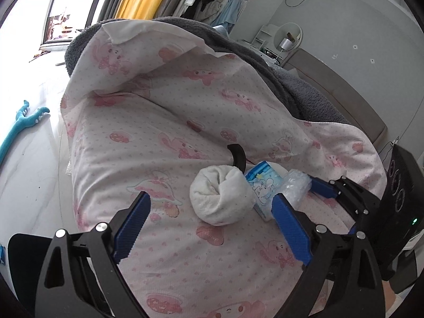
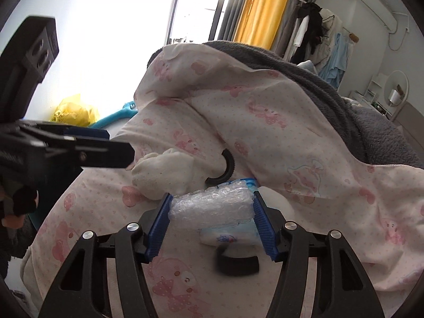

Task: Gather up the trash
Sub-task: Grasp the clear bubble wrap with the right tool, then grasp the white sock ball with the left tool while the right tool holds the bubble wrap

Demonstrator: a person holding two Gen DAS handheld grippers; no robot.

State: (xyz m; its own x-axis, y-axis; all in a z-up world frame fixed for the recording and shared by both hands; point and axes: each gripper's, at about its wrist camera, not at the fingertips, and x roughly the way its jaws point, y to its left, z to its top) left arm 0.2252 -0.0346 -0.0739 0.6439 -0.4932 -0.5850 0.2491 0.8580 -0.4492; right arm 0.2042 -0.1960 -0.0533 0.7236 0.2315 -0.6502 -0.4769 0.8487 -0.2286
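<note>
Inspection of the bed (image 1: 164,137), covered in a pink-printed quilt, finds a small cluster of litter near its near edge. The right gripper (image 2: 212,206) has both blue pads set against the two ends of a roll of bubble wrap (image 2: 210,206); the roll's long axis runs crosswise, from 9 to 3 o'clock between the pads, and the wrap bulges slightly, so this is judged a grip and not a mere straddle. No earlier view is on hand to confirm how firmly it seated.

Directly under the roll, towards 6 o'clock in the right wrist view, lies a blue-and-white tissue packet (image 2: 230,235), touching or nearly touching the wrap. A white wad of tissue (image 1: 221,196) sits at 10 o'clock from the right gripper. A black curved piece (image 2: 225,167) lies just beyond the wad, at about 12 o'clock.

The left gripper (image 1: 209,212) stands wide open with nothing between its fingers. The white wad lies dead ahead of it at 12 o'clock, roughly centred in the gap but just beyond the pad tips. The left gripper is plainly the nearer one to the wad.

Assessment: the right side is ready to lift the bubble wrap clear; the risk is dragging the tissue packet along. The left side needs a short advance before closing on the wad. A yellow bag (image 2: 73,114) on the floor at 10 o'clock may be the receptacle; this cannot be confirmed.
</note>
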